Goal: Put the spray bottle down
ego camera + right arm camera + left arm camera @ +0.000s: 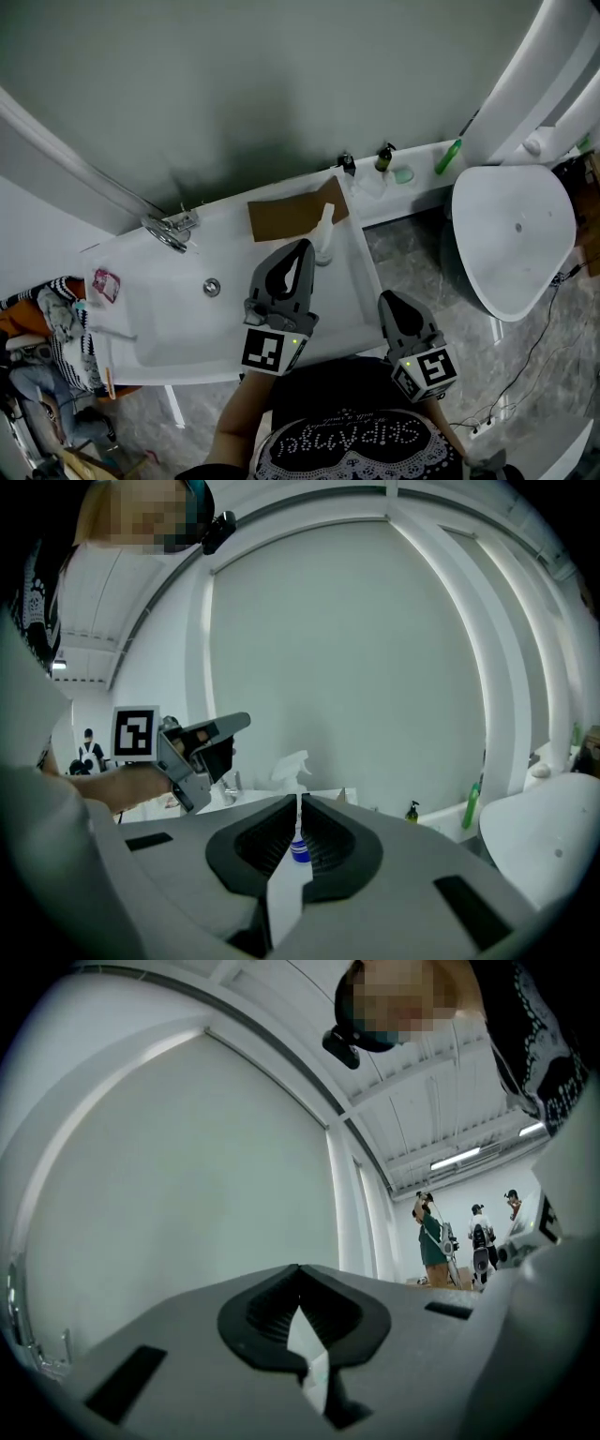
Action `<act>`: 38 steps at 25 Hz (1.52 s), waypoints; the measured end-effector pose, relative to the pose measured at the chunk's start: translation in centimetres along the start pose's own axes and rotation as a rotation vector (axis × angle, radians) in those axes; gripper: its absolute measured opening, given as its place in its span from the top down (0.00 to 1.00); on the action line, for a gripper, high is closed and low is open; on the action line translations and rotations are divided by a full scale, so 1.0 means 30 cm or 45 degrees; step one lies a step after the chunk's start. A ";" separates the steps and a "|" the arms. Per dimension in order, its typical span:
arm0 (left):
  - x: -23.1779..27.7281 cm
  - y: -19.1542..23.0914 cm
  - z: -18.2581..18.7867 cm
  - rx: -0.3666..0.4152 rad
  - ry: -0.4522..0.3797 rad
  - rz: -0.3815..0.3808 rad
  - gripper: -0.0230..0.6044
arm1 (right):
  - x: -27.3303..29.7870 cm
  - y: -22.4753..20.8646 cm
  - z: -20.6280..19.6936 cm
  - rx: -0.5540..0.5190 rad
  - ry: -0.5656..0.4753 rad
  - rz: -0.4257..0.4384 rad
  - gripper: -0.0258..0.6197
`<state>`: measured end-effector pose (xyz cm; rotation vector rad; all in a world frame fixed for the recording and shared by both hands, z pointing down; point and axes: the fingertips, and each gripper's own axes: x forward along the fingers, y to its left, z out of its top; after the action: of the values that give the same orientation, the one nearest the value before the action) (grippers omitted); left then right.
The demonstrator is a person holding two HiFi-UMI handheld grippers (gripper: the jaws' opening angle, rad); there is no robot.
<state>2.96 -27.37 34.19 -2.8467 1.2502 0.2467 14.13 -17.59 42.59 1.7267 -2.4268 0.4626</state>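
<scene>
A white spray bottle point(324, 234) stands upright on the white counter point(366, 314), beside a brown cardboard sheet point(291, 214). In the right gripper view the spray bottle point(292, 767) shows its trigger head, and lower down a blue band seen through the jaw slit. My left gripper point(303, 247) hovers just in front of the bottle, shut and empty. In the right gripper view the left gripper point(234, 733) is raised left of the bottle, apart from it. The left gripper point(299, 1269) faces a bare wall in its own view. My right gripper point(386, 298) is over the counter's front right corner, jaws together, holding nothing.
A sink basin point(187, 319) with a drain and chrome faucet point(169, 230) lies left of the bottle. A ledge behind holds a pump bottle point(382, 157) and a green bottle point(448, 157). A white oval fixture point(511, 234) stands at right. Cables cross the floor.
</scene>
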 end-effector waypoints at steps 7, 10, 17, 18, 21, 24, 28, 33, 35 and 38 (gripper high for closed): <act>-0.165 0.034 0.087 0.009 0.074 0.001 0.96 | 0.004 0.043 0.031 -0.046 -0.036 0.053 0.91; -0.268 0.069 0.135 -0.018 0.065 0.041 0.96 | 0.012 0.075 0.028 -0.066 -0.039 0.083 0.91; -0.496 0.109 0.170 -0.011 0.080 0.148 0.96 | 0.012 0.145 -0.006 -0.072 -0.025 0.098 0.91; -0.519 0.109 0.160 0.005 0.091 0.156 0.96 | 0.012 0.151 -0.007 -0.075 -0.025 0.095 0.91; -0.576 0.116 0.132 -0.001 0.105 0.155 0.96 | 0.016 0.172 -0.005 -0.084 -0.030 0.086 0.91; -0.622 0.145 0.092 -0.034 0.137 0.175 0.96 | 0.023 0.190 -0.018 -0.083 -0.024 0.070 0.91; -0.681 0.201 0.059 -0.075 0.133 0.214 0.96 | 0.034 0.213 -0.053 -0.062 -0.010 0.049 0.91; -0.700 0.269 0.100 -0.162 0.041 0.255 0.96 | 0.056 0.256 -0.065 -0.050 -0.008 0.041 0.91; -0.695 0.291 0.116 -0.167 0.021 0.255 0.96 | 0.071 0.273 -0.062 -0.050 -0.008 0.045 0.91; -0.688 0.298 0.119 -0.173 0.021 0.233 0.96 | 0.087 0.288 -0.052 -0.056 -0.013 0.053 0.91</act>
<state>-17.83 -18.08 34.23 -2.8506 1.5572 0.3244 5.04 -16.86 43.28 1.6680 -2.4654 0.4026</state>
